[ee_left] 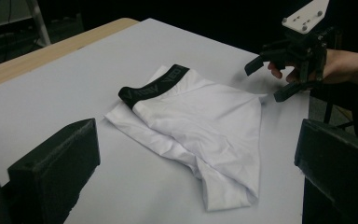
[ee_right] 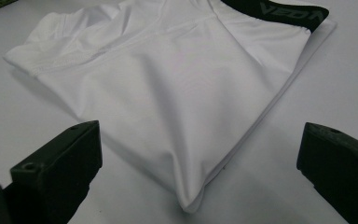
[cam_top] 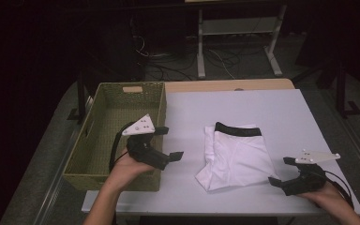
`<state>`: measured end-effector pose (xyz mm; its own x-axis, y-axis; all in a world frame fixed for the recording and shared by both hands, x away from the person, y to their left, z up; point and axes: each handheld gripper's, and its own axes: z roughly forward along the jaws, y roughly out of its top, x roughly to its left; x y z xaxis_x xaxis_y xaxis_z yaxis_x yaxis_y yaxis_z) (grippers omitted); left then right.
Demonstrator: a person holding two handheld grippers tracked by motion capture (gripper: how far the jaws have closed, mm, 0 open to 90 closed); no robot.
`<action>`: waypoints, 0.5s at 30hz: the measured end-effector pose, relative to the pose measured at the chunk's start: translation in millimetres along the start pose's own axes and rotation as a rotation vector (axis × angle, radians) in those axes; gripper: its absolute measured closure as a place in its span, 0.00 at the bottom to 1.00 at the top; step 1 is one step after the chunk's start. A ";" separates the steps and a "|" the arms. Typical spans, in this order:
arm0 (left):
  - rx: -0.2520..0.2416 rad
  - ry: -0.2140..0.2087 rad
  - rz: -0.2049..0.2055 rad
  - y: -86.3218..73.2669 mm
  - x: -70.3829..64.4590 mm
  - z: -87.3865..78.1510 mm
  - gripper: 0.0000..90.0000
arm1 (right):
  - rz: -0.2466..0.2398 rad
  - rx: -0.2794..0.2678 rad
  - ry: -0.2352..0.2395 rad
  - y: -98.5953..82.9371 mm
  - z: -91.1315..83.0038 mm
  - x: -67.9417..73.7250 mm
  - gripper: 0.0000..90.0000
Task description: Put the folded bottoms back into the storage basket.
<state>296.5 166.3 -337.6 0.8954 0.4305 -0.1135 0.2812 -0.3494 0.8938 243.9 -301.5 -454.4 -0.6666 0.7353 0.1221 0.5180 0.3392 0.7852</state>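
White folded underwear (cam_top: 234,157) with a black waistband (cam_top: 238,130) lies on the white table (cam_top: 262,108). My left gripper (cam_top: 168,143) is open, held over the basket's right rim, to the left of the garment (ee_left: 200,126). My right gripper (cam_top: 281,171) is open at the garment's lower right corner (ee_right: 168,107), jaws wide with nothing between them. The left gripper view shows the right gripper (ee_left: 265,77) beyond the garment with a hand behind it.
A green woven basket (cam_top: 108,136) stands at the table's left edge and holds nothing that I can see. Beyond the table's far wooden edge (cam_top: 229,85) are a desk frame (cam_top: 236,42) and cables on a dark floor.
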 end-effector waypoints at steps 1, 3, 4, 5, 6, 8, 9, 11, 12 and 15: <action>-0.004 0.000 0.000 0.9 -0.8 1.3 0.00 | -0.002 -0.002 0.000 0.1 -0.1 -0.2 0.00; -0.006 0.000 0.003 2.7 -2.2 4.0 0.00 | -0.002 -0.001 -0.002 0.2 0.0 -0.1 0.00; -0.009 -0.002 0.000 3.5 -2.8 5.7 0.00 | -0.002 0.000 -0.002 0.1 0.1 -0.1 0.00; -0.010 -0.008 -0.001 4.2 -3.1 7.2 0.00 | -0.002 0.002 -0.001 -0.1 0.2 -0.1 0.00; -0.011 -0.011 -0.004 4.9 -3.6 8.9 0.00 | 0.000 0.002 -0.001 -0.3 0.3 -0.1 0.00; -0.012 -0.014 -0.006 6.4 -4.5 12.5 0.00 | 0.003 0.004 -0.001 -0.3 0.3 -0.1 0.00; -0.010 -0.016 -0.006 7.2 -4.8 14.4 0.00 | 0.004 0.004 -0.001 -0.2 0.2 0.0 0.00; -0.008 -0.015 -0.002 9.1 -6.1 17.8 0.01 | 0.005 0.003 -0.002 0.0 0.2 0.0 0.00; -0.005 -0.017 -0.002 10.1 -6.8 19.4 0.01 | 0.004 0.004 -0.002 0.0 0.2 0.1 0.00; -0.009 -0.022 0.002 12.9 -8.7 23.8 0.01 | 0.002 0.004 -0.003 0.1 0.1 0.4 0.00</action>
<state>300.5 138.2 -335.5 0.9035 0.4111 -0.1210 0.2763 -0.3428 0.8979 243.7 -301.1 -454.3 -0.6637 0.7380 0.1216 0.5215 0.3400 0.7826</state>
